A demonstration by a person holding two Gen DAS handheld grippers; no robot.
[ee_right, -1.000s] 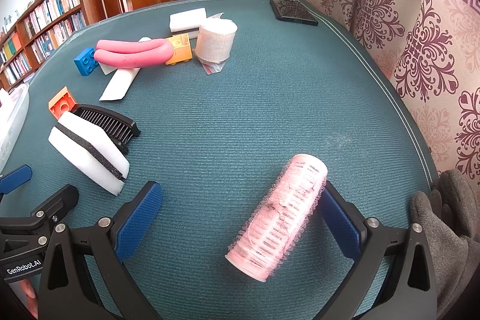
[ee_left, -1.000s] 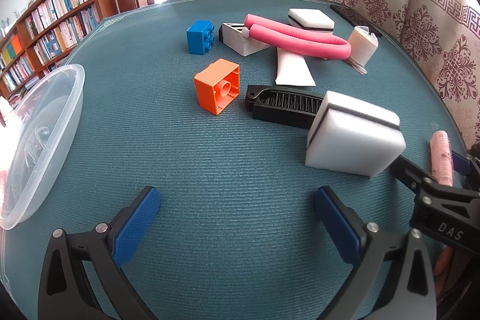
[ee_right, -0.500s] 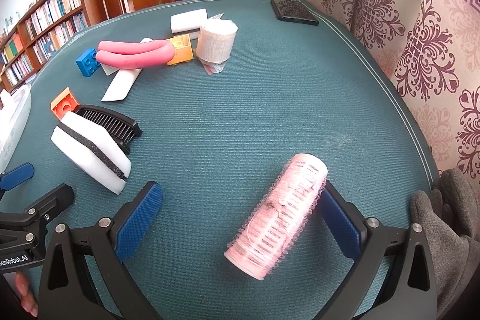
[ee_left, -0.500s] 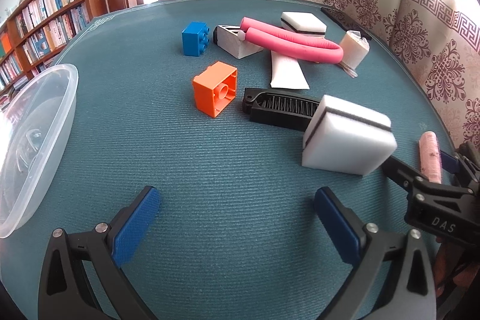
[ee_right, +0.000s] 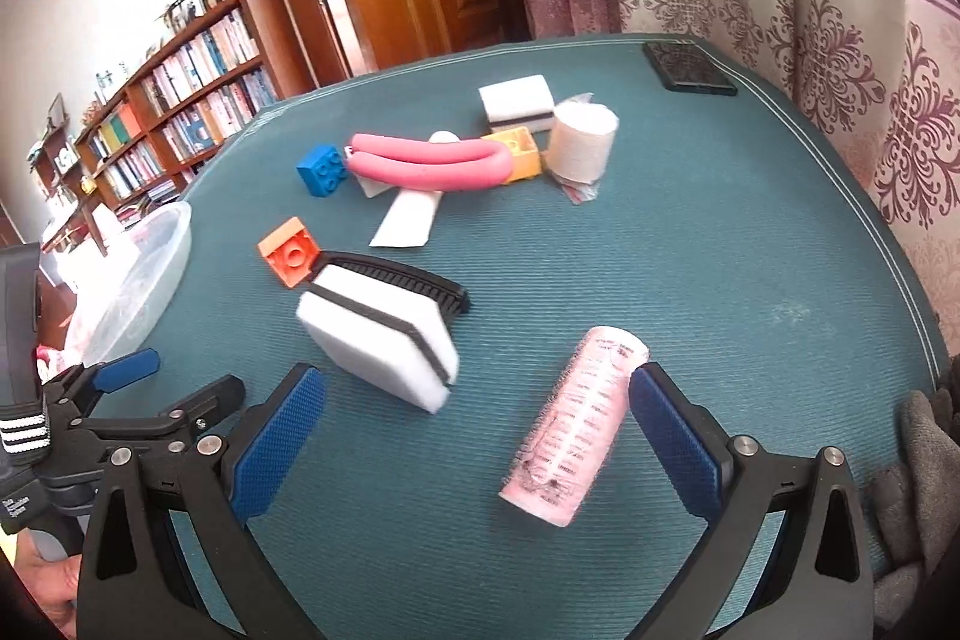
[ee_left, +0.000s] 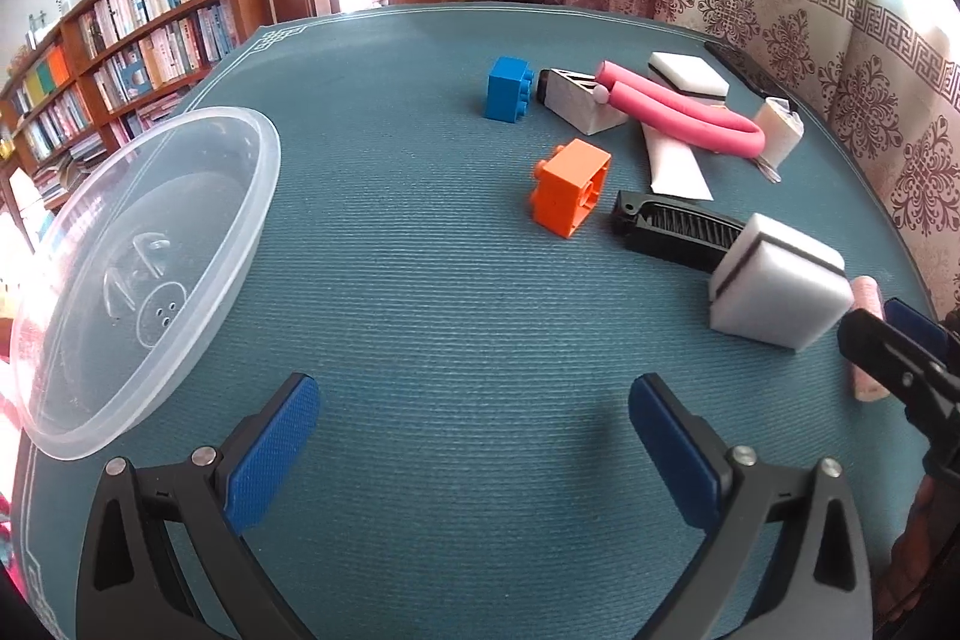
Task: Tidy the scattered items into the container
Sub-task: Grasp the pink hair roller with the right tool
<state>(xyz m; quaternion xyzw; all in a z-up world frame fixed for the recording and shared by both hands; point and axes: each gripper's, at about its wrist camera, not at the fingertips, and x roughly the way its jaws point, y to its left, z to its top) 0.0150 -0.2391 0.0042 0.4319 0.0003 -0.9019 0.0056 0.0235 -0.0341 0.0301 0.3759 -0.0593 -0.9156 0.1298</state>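
- Right hand-held gripper (ee_right: pixel 477 427): jaws wide apart; pink hair roller (ee_right: pixel 575 427) lies on the table (ee_right: pixel 750 244) between them, touching the right pad, not yet clamped.
- Left hand-held gripper (ee_left: pixel 474 436): jaws apart, empty, over bare cloth.
- Container (ee_left: pixel 198 142): clear plastic bowl, at the table's left edge, nothing inside.
- Scattered items: white sponge (ee_right: pixel 378 346) leaning on a black comb (ee_right: pixel 414 277), orange block (ee_left: pixel 570 187), blue block (ee_left: pixel 509 89), pink foam tube (ee_left: pixel 684 115).
- Step in hand, as judged: first pick, the roller.
- Next move calls for: centring the roller, closing gently, carrying it left to the bowl.
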